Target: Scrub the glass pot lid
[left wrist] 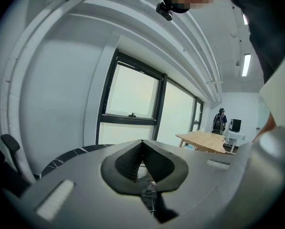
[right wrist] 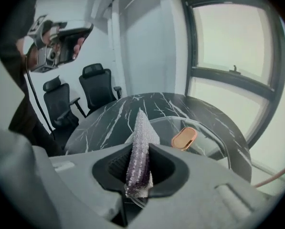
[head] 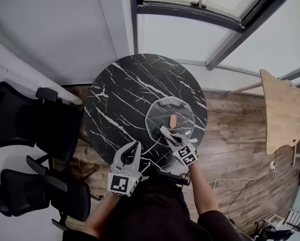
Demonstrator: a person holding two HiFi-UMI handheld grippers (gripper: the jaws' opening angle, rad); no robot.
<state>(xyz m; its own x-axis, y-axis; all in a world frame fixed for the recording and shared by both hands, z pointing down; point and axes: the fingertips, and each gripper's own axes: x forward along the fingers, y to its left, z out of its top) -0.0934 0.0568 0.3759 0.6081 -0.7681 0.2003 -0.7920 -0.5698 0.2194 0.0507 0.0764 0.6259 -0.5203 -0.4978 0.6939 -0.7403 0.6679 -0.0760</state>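
The glass lid (head: pixel 160 113) lies flat on the round black marble table (head: pixel 120 92), right of the frame's centre in the head view, with its tan knob (head: pixel 173 120) facing up. The right gripper (head: pixel 166 133) reaches in from below over the lid's lower edge. Its jaws are clamped on a sparkly grey-purple scrubber (right wrist: pixel 140 144), which sticks out past the tips toward the glass. I can't tell if the scrubber touches the glass.

The left gripper (head: pixel 135 146) sits at lower centre, over the table's lower rim, just left of the right one and clear of the lid. Its jaws are pressed together with nothing in them.

Black office chairs (head: pixel 24 122) stand at the left, and a wooden table (head: pixel 283 112) is at the right.
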